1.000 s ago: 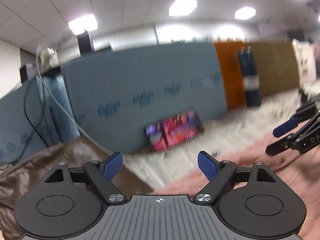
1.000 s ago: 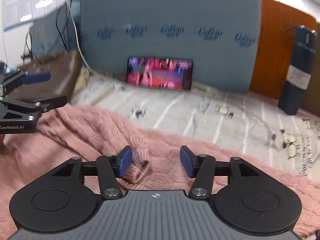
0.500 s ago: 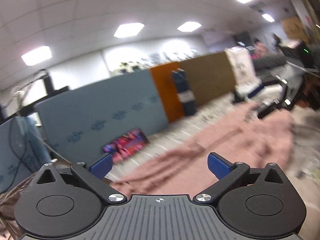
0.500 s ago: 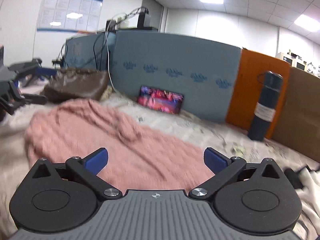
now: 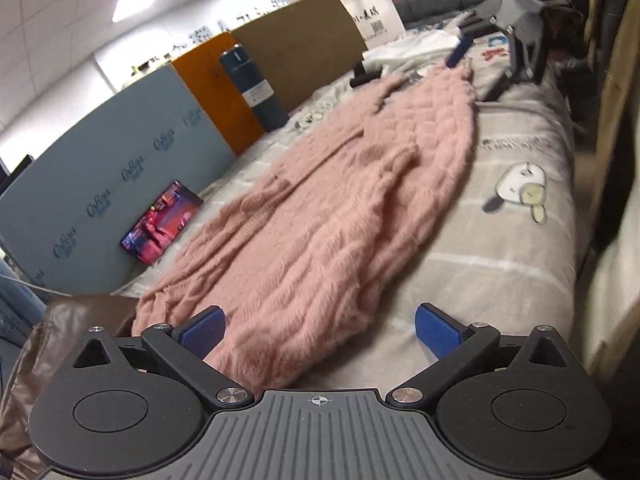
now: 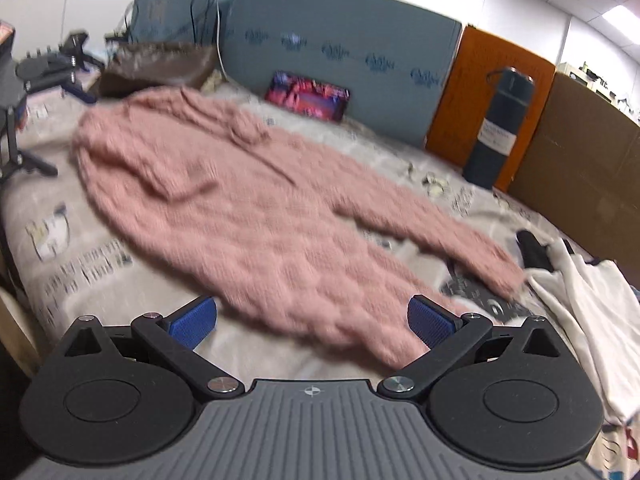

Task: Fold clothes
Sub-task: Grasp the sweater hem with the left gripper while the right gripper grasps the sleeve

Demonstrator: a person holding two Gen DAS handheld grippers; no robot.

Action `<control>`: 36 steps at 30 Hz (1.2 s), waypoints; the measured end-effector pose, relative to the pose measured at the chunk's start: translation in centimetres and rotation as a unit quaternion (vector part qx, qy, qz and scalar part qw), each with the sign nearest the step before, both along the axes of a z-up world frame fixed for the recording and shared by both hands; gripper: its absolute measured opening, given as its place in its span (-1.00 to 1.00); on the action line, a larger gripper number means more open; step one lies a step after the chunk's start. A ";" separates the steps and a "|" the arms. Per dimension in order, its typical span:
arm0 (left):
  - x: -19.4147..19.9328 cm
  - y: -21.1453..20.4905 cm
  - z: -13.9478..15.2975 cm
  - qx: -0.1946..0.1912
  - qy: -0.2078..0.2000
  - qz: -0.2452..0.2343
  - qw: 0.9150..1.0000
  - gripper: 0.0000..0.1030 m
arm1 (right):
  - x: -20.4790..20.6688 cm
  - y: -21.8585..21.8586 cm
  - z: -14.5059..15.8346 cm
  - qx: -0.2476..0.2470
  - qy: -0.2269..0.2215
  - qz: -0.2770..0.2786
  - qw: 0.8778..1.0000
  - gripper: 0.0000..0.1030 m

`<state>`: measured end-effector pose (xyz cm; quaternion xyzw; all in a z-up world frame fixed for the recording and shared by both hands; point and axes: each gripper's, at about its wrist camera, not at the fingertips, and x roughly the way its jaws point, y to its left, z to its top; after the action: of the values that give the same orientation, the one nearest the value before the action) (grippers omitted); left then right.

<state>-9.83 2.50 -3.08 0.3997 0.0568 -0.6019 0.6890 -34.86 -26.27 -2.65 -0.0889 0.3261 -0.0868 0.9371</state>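
Note:
A fuzzy pink knitted sweater [image 5: 332,208] lies spread along a bed with a grey printed sheet [image 5: 512,216]. My left gripper [image 5: 318,330] stands open wide just above the sweater's near end, nothing between its blue pads. In the right wrist view the same sweater [image 6: 256,208] stretches from far left to near right, one sleeve [image 6: 448,236] reaching right. My right gripper [image 6: 312,322] is open over the sweater's near edge, holding nothing. Each gripper shows in the other's view at the sweater's far end: the right gripper [image 5: 460,46], the left gripper [image 6: 80,80].
A brown leather bag [image 5: 60,332] sits by the left gripper. Blue, orange and brown panels [image 6: 344,60] line the far side, with a lit phone [image 6: 308,96] and a dark bottle [image 6: 498,120] against them. A white garment [image 6: 584,304] lies at the right. The bed edge [image 5: 576,240] drops off.
Both grippers let the sweater go, opened wide and drew apart to opposite ends of the bed. The sweater now lies stretched out flat between them.

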 end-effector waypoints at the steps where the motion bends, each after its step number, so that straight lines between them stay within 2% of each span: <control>1: 0.1 -0.3 -0.1 -0.003 -0.004 0.003 1.000 0.99 | 0.2 0.0 -0.2 -0.004 0.005 -0.002 1.000 1.00; 11: -0.4 -2.9 -0.7 -0.037 -0.026 -0.016 0.999 0.99 | 3.0 0.2 -0.6 0.014 -0.018 0.039 0.999 1.00; 16: 1.7 -2.6 -0.5 -0.043 0.015 0.009 0.999 0.92 | 1.9 -2.5 -0.6 0.029 -0.026 -0.014 0.999 0.98; 17: 2.1 -2.5 -0.5 -0.045 0.028 0.011 0.999 0.86 | 1.5 -3.3 -0.6 0.038 -0.033 -0.028 0.998 0.92; 18: 2.5 -2.4 -0.4 -0.047 0.040 0.011 0.998 0.69 | 1.2 -3.8 -0.6 0.045 -0.040 -0.038 0.997 0.86; 20: 2.9 -2.5 -0.2 -0.050 0.056 -0.001 0.997 0.26 | 0.9 -4.6 -0.5 0.052 -0.053 -0.049 0.996 0.54; 21: 3.0 -2.5 -0.1 -0.052 0.063 -0.007 0.997 -0.07 | 0.7 -4.9 -0.4 0.056 -0.059 -0.051 0.995 0.41; 22: 3.2 -2.5 -0.1 -0.053 0.071 -0.013 0.996 -0.36 | 0.6 -5.3 -0.3 0.065 -0.067 -0.052 0.994 0.04; 23: 3.4 -2.6 0.0 -0.055 0.079 -0.019 0.995 -0.45 | 0.6 -5.7 -0.2 0.076 -0.076 -0.047 0.993 -0.31; 24: 3.7 -2.6 0.2 -0.059 0.088 -0.022 0.994 -0.54 | 0.6 -6.1 -0.1 0.086 -0.086 -0.042 0.992 -0.43; 25: 4.1 -2.8 0.5 -0.073 0.098 -0.016 0.992 -0.56 | 0.6 -6.4 0.1 0.094 -0.098 -0.032 0.990 -0.60; 26: 4.6 -2.9 0.9 -0.087 0.108 -0.009 0.990 -0.57 | 0.7 -6.7 0.4 0.102 -0.110 -0.022 0.988 -0.67; 29: 6.4 -3.8 2.0 -0.123 0.138 0.024 0.983 -0.57 | 1.9 -7.8 1.7 0.104 -0.132 -0.003 0.986 -0.67; 32: 8.8 -5.2 3.0 -0.142 0.181 0.062 0.971 -0.57 | 3.8 -9.4 2.6 0.105 -0.133 0.012 0.986 -0.68; 36: 12.1 -7.0 3.9 -0.137 0.244 0.085 0.956 -0.57 | 6.7 -11.9 3.0 0.120 -0.113 0.029 0.986 -0.68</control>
<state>2.27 -4.50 0.80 0.1363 0.1739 -0.6224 0.7509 -28.12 -38.15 0.30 0.0257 0.2235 -0.0295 0.9739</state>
